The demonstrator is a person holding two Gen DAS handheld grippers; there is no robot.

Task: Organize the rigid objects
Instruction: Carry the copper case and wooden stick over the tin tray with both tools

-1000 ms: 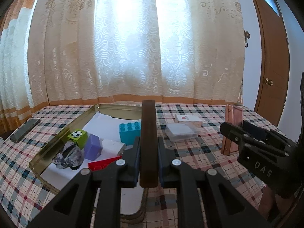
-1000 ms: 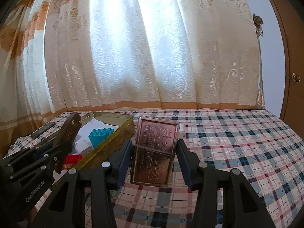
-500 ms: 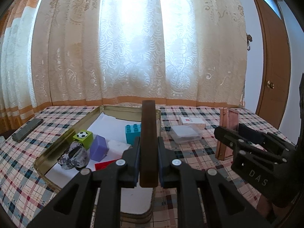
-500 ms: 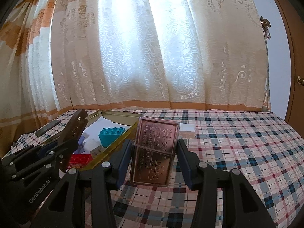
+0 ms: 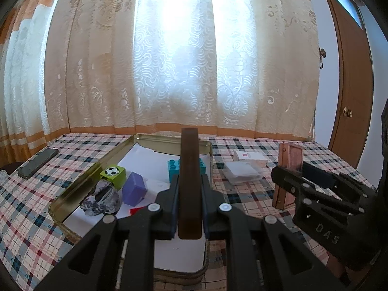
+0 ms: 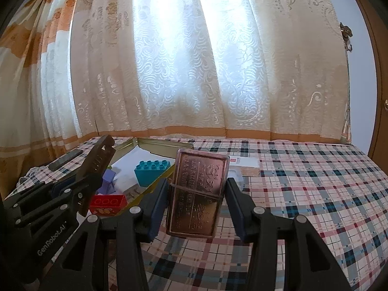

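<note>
My left gripper (image 5: pixel 190 194) is shut on a dark brown flat bar (image 5: pixel 189 160), held edge-on above the near end of a gold tin tray (image 5: pixel 80 184). The tray holds a teal brick (image 5: pixel 173 167), a purple cube (image 5: pixel 134 191), a green cube with a football picture (image 5: pixel 112 173), a red brick (image 6: pixel 108 202) and a crumpled grey lump (image 5: pixel 100 200). My right gripper (image 6: pixel 197 194) is shut on an upright copper-coloured metal case (image 6: pixel 198 189) with embossed lettering, just right of the tray above the checked cloth. In the right wrist view the left gripper (image 6: pixel 92 177) and its bar show at the left.
A clear plastic box (image 5: pixel 242 173) and a small white box (image 5: pixel 249 156) lie on the checked tablecloth (image 6: pixel 315 181) right of the tray. A dark phone (image 5: pixel 38 162) lies at the far left. Lace curtains hang behind the table and a wooden door (image 5: pixel 351 97) stands at the right.
Both grips are unchanged. The two grippers have drawn slightly closer to each other in both views.
</note>
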